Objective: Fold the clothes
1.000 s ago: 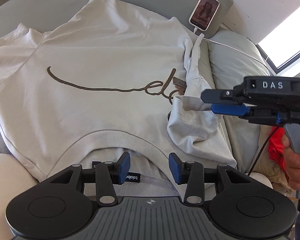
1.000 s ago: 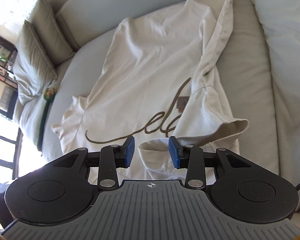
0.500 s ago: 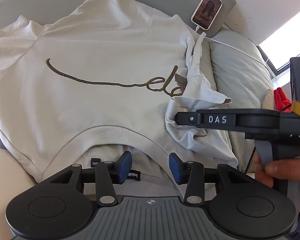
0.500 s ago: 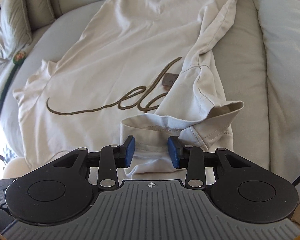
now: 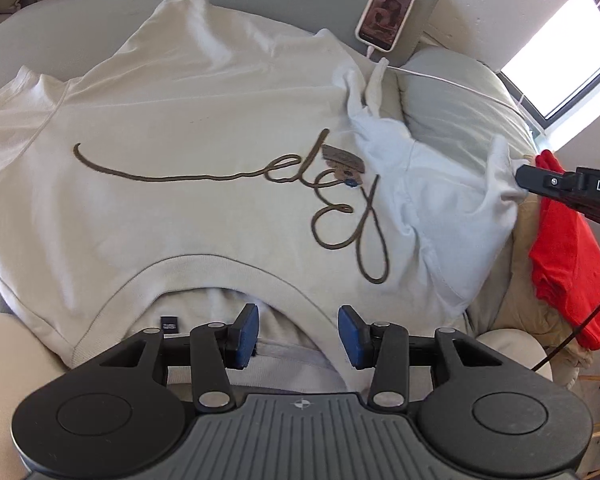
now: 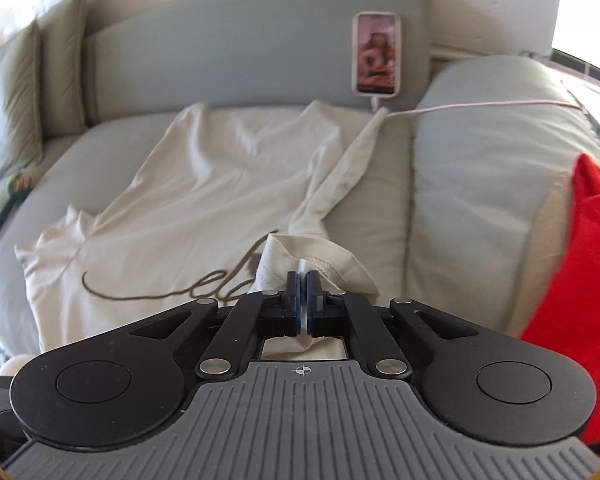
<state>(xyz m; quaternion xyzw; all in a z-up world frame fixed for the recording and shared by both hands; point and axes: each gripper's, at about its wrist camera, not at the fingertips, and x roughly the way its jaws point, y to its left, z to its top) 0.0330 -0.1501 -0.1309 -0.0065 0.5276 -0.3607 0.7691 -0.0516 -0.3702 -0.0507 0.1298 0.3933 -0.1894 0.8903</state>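
Right wrist view: my right fingers (image 6: 303, 286) just clamped the sleeve (image 6: 320, 256); left fingers (image 5: 298, 330) apart over the shirt (image 5: 188, 216) collar; folding barely begun.

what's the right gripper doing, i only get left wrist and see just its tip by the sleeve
observer: the right gripper is shut on the sleeve cuff. Its jaws have just been closing, and there is fabric between the pads.
operator: anything past the shirt's other sleeve
observer: two cushions lean on the sofa back, apart from the shirt.
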